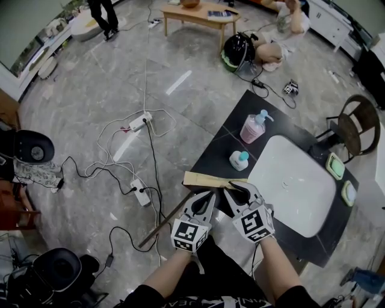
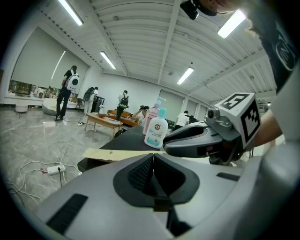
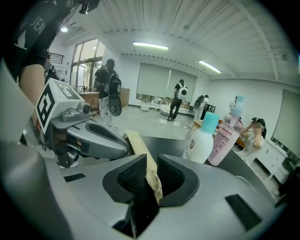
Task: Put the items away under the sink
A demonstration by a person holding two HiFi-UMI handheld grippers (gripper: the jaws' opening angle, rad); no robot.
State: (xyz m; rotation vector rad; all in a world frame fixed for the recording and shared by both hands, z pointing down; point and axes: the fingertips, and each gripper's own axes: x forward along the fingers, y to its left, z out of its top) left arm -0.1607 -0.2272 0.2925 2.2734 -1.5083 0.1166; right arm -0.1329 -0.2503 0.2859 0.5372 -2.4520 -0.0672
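A long flat tan box [image 1: 207, 179] lies along the near-left edge of the black counter [image 1: 216, 150]. My right gripper [image 1: 236, 187] is shut on one end of it; in the right gripper view the box [image 3: 137, 144] runs out between the pads [image 3: 171, 176]. My left gripper [image 1: 204, 196] is shut and empty, close beside the right one, just off the counter's edge. A small white bottle with a teal cap [image 1: 239, 160] and a pink pump bottle [image 1: 252, 127] stand on the counter left of the white sink [image 1: 293, 183]. Both bottles [image 2: 156, 130] [image 3: 224, 138] also show in the gripper views.
Cables and power strips [image 1: 139, 123] trail over the marble floor to the left. Two green dishes [image 1: 335, 165] sit right of the sink, with a chair [image 1: 356, 129] beyond. A thin wooden edge [image 1: 162, 225] slants below the counter. Camera gear [image 1: 57, 271] sits at the lower left. People are around a far table [image 1: 198, 13].
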